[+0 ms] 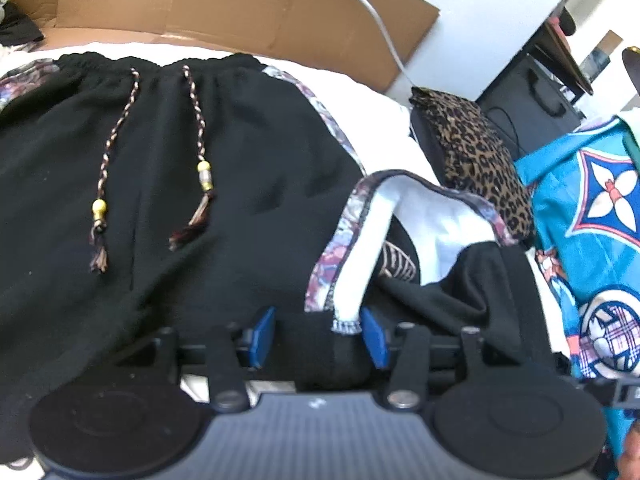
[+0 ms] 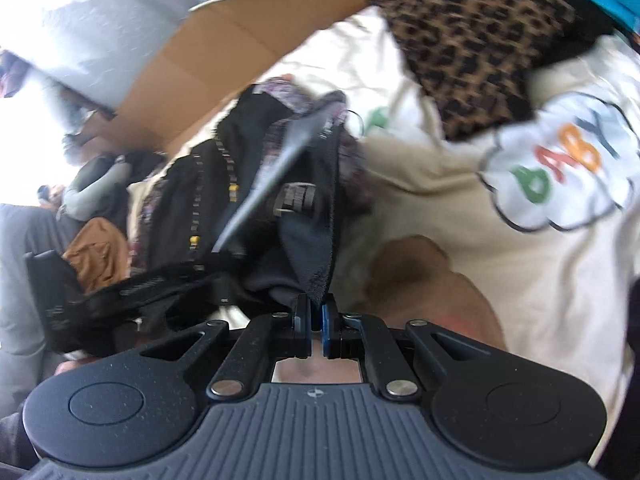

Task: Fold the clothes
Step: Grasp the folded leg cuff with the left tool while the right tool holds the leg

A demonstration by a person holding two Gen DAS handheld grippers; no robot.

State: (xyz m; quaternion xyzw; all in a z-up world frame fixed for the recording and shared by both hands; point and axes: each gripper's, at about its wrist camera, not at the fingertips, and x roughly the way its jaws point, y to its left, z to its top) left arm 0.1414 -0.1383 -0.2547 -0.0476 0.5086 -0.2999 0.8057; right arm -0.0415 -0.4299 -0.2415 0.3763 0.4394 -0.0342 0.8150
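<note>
Black shorts (image 1: 168, 184) pinched by R gripper (image 2: 316, 312) (hem).

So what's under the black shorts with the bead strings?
The black shorts lie on a white sheet, which shows beyond their waistband and side stripe. A brown cardboard box lies further back. What sits directly beneath the middle of the shorts is covered.

cardboard (image 1: 224, 4), white cable (image 1: 376, 16), black bag (image 1: 532, 96) behind.
</note>
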